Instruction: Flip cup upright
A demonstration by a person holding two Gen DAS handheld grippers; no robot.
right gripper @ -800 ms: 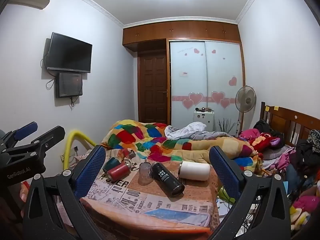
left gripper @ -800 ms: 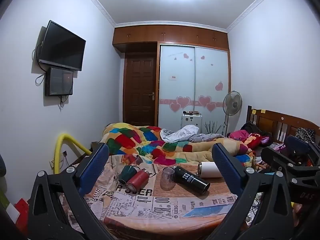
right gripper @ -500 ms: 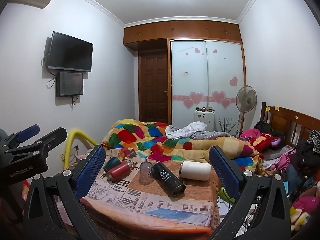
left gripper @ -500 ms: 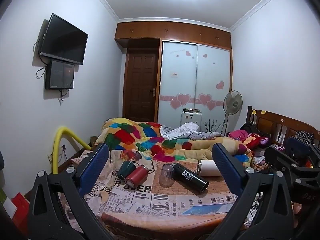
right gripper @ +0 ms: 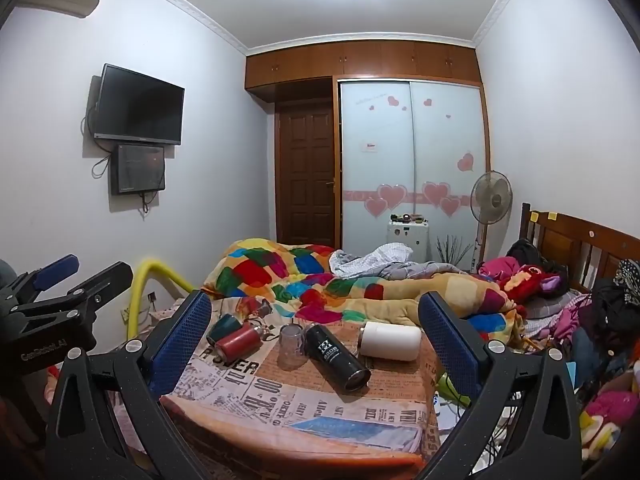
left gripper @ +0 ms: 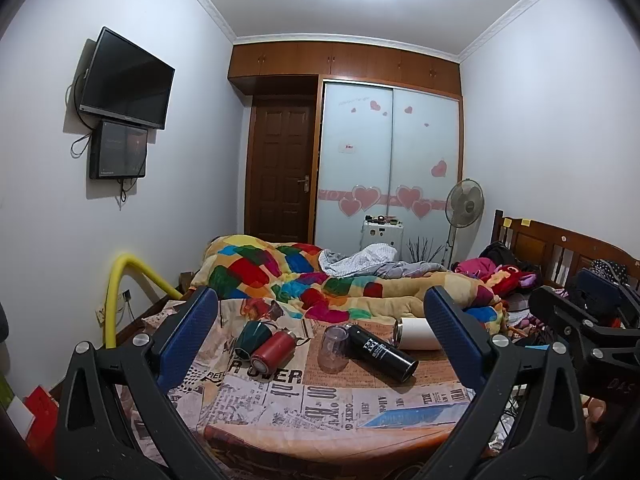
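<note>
Several cups lie on a newspaper-print cloth over a small table. A clear glass stands upside down in the middle. A black flask, a white tumbler, a red bottle and a dark green cup lie on their sides. My left gripper and right gripper are open, empty, held short of the table.
A bed with a colourful quilt lies just behind the table. A yellow tube arches at the left wall. A wooden headboard and piled clothes are at right. The right gripper shows at the left view's right edge.
Both views have drifted slightly; the left gripper's view has tilted up and the table sits a little lower. Both grippers stay open. The cups have not moved.
</note>
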